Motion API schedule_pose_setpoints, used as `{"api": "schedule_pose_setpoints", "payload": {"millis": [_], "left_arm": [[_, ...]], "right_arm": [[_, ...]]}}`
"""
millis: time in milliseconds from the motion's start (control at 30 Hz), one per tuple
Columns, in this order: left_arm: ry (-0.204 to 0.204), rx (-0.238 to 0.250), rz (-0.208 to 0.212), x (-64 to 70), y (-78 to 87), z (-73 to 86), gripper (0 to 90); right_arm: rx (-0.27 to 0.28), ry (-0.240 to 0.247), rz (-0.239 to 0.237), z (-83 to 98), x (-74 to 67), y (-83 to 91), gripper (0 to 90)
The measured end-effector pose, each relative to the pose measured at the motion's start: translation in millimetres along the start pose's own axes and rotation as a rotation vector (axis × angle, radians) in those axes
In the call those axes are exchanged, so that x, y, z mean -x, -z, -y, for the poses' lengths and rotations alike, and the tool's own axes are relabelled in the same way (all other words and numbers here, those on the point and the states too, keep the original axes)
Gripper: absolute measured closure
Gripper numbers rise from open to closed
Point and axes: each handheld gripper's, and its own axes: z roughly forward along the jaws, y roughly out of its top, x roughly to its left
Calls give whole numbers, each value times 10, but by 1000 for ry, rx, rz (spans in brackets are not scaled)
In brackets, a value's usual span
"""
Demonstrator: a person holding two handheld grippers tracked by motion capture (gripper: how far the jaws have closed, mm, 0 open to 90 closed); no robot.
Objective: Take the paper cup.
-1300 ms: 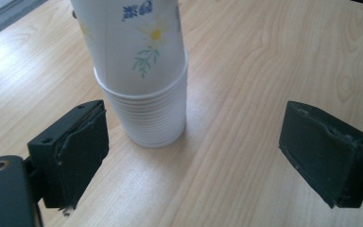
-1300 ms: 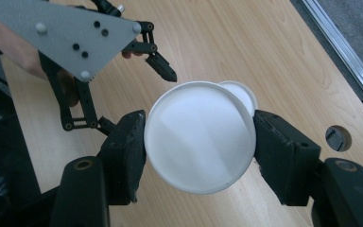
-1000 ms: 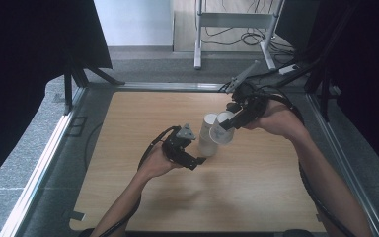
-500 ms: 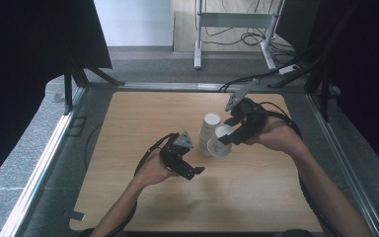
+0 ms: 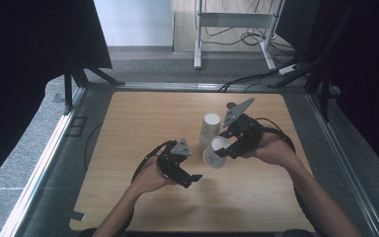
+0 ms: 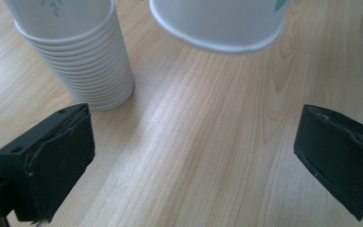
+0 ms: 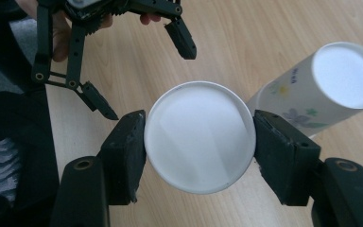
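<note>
Pale wooden tabletop [image 5: 128, 128] lies under your hands. Your right gripper [image 7: 199, 137] is clamped on a single white paper cup [image 7: 199, 136], held upside down just beside the tall stack of flower-printed white paper cups [image 5: 209, 129]. Your left gripper [image 6: 194, 151] has just been opening; its jaws stand wide apart with nothing between them.

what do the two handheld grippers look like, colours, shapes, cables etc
Both the left gripper and the right gripper are black, with linked bar frames, blocky black pads and a grey three-cornered plate on top. A black cable loops from each. The forearms are bare, no sleeves visible.
</note>
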Motion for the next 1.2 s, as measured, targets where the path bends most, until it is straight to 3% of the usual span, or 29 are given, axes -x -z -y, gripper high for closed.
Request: {"api": "schedule_pose_setpoints", "payload": {"millis": [167,433,900,1200], "left_arm": [[-19,4,5,42,-11,51,0],[-17,27,10,103,-21,138,11],[-21,28,7,183,-20,278,29],[-57,23,11,201,-18,369,42]], "right_arm": [[17,18,-7,84,-42,-90,375],[69,68,-28,209,-114,-212,375],[169,64,-60,438,-181,-392,376],[237,64,-80,588,-231,-534,376]]}}
